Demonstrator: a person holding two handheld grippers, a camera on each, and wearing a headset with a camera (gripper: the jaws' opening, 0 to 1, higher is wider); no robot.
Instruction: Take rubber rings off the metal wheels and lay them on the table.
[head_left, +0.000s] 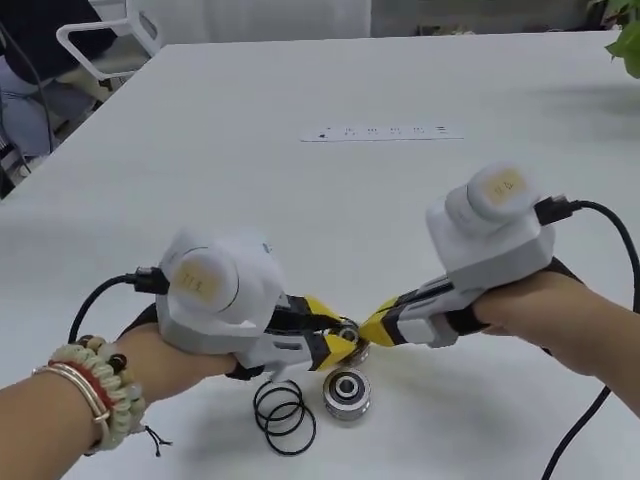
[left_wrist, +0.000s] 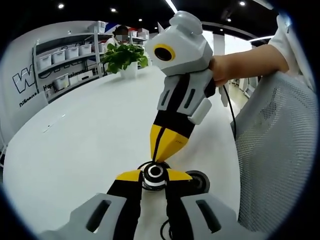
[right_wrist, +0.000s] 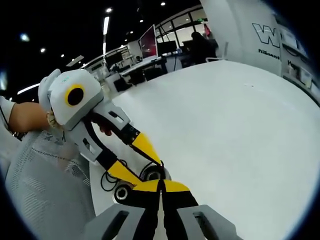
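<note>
Head view: three thin black rings (head_left: 283, 410) lie overlapped on the table (head_left: 250, 120), just beside a bare shiny second wheel (head_left: 347, 393); that one looks done. The left gripper (head_left: 345, 338) has the held wheel (head_left: 349, 333) above them; the right gripper (head_left: 372, 328) has its tip at that wheel's rim.
Left gripper view: own jaws narrow, clamped on the held wheel's sides; a thin dark arc at its rim suggests rubber left on it, so stripping looks unfinished.
Right gripper view: own jaws pressed together at that rim; can't tell if rubber is pinched between them.
</note>
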